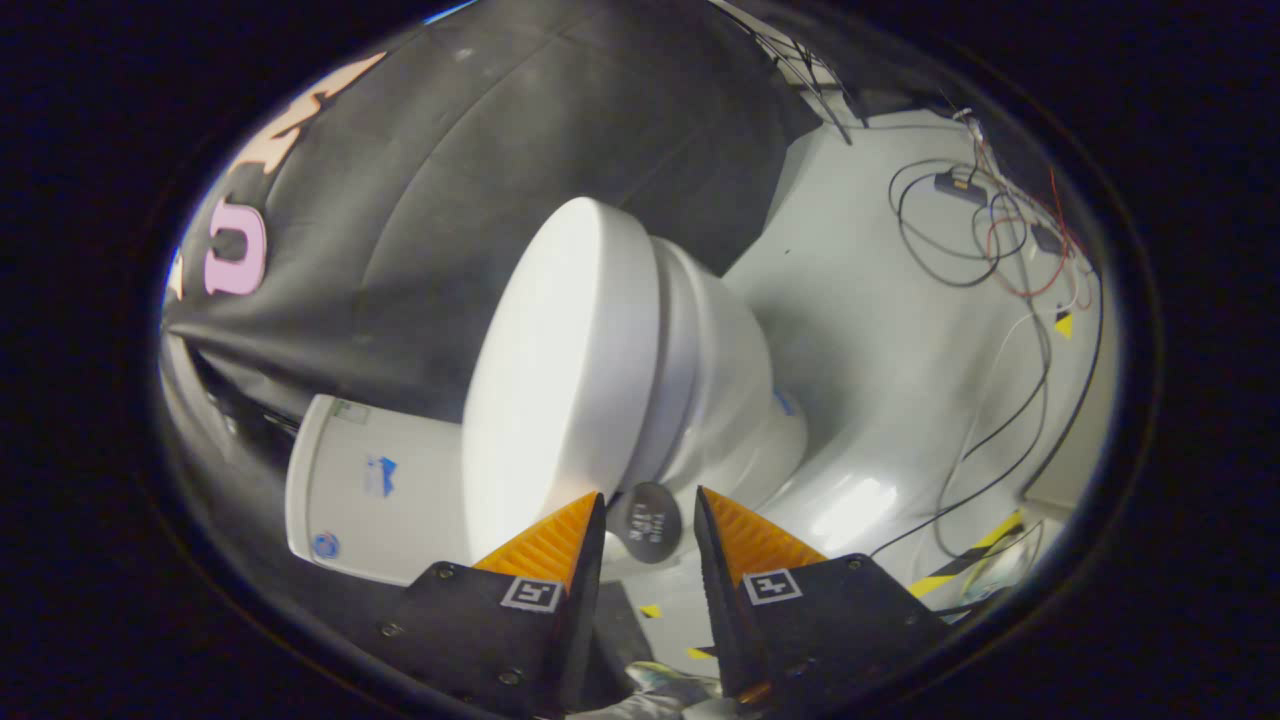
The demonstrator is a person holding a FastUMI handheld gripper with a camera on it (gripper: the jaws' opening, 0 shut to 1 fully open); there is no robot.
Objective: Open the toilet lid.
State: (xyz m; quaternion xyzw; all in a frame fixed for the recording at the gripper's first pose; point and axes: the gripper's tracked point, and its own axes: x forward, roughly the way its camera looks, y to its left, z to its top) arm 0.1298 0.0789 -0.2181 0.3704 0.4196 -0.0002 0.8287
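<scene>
**Toilet lid just ahead of my parted fingers**

The black cloth wall (520,150) is the biggest thing before me, hanging in soft folds behind the toilet. Beside it the pale grey floor (880,330) spreads smooth and slightly glossy, with a bright patch of reflected light near the toilet's foot.

The toilet (720,400) is white glazed ceramic, rounded and bulging, and appears tilted because of how I hold the gripper. Its lid (560,370) is a smooth, broad white oval, closed down on the seat, whose rim shows as a thin band just under it. The lid's near edge sits just ahead of my fingers, a little beyond the one tip and touching neither. The white tank (380,490) lies behind the lid, boxy with rounded corners, carrying small stickers too small to make out.

My gripper (650,515) has its fingers parted by a moderate gap, holding nothing. Their inner faces are ridged. In the gap sits a small dark round disc (648,520) with pale marks I cannot read; I cannot tell whether it lies on the toilet or on the floor.

Thin black, red and white cables (990,230) loop loosely across the far floor. A strip of yellow-and-black tape (965,560) lies on the floor past one finger, partly cut off. Below the fingers something pale is blurred beyond telling.
</scene>
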